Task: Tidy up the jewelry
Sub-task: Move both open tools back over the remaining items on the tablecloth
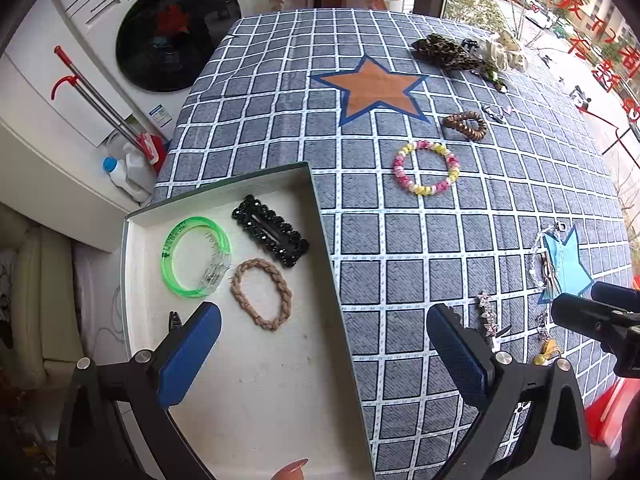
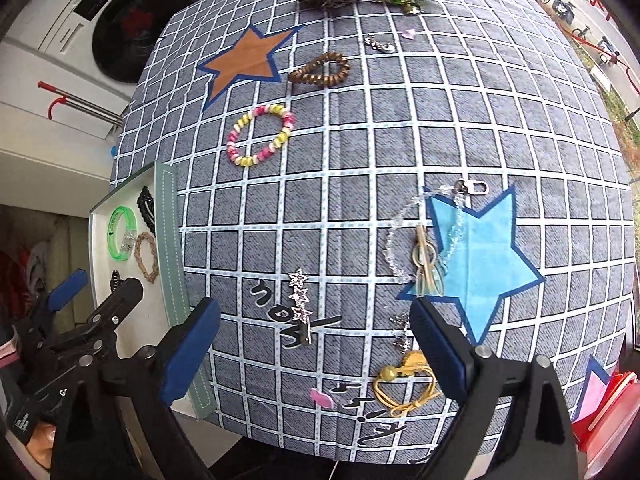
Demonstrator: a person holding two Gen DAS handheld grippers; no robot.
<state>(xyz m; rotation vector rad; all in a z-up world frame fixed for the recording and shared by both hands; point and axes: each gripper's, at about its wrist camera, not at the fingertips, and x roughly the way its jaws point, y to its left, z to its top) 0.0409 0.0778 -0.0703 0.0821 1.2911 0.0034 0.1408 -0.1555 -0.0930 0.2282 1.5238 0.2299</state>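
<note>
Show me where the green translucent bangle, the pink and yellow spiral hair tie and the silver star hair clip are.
green translucent bangle (image 1: 173,242): left wrist view, on its left rim, inside the tray.
pink and yellow spiral hair tie (image 1: 401,177): left wrist view, on its left coils.
silver star hair clip (image 2: 300,295): right wrist view, on its middle star.

A grey tablecloth with a white grid (image 1: 280,128) covers the table. An orange star patch with a blue border (image 1: 372,88) lies on its far middle, and a light blue star patch with a darker border (image 2: 484,256) lies on its near right. Left of the tablecloth stands a white front-loading washing machine with a dark round door (image 1: 176,32). Leaning beside the washing machine are 2 metal poles with red ends (image 1: 100,100), and a white bottle with a blue cap (image 1: 120,176) stands near it on the floor.
</note>
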